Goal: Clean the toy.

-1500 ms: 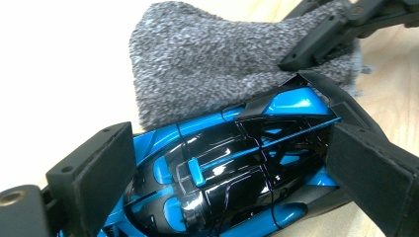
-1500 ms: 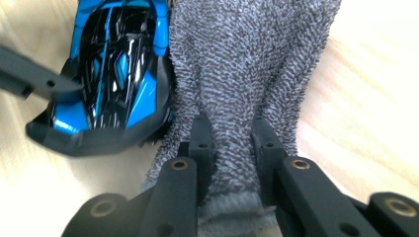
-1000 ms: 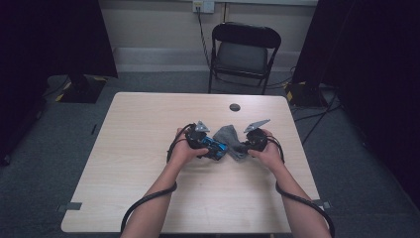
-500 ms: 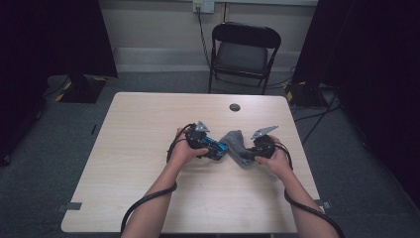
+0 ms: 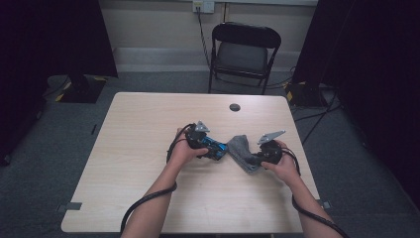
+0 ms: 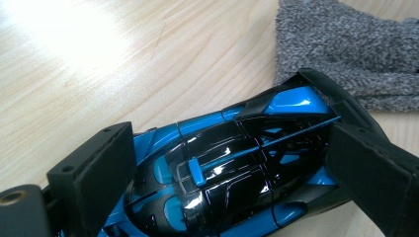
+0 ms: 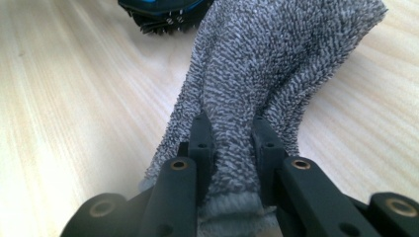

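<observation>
Where the high view takes in the whole tabletop (image 5: 148, 198), a folding chair (image 5: 243, 52) behind it and a small dark disc (image 5: 235, 107) near its far edge, the two gripper views give the grips. The grey cloth (image 5: 240, 148) lies mid-table just beside the blue toy car (image 5: 214, 147). The right gripper (image 7: 230, 136) has its jaws pinched narrow on a fold of cloth. The left gripper (image 6: 237, 163) has its jaws clamping the car's flanks.
</observation>
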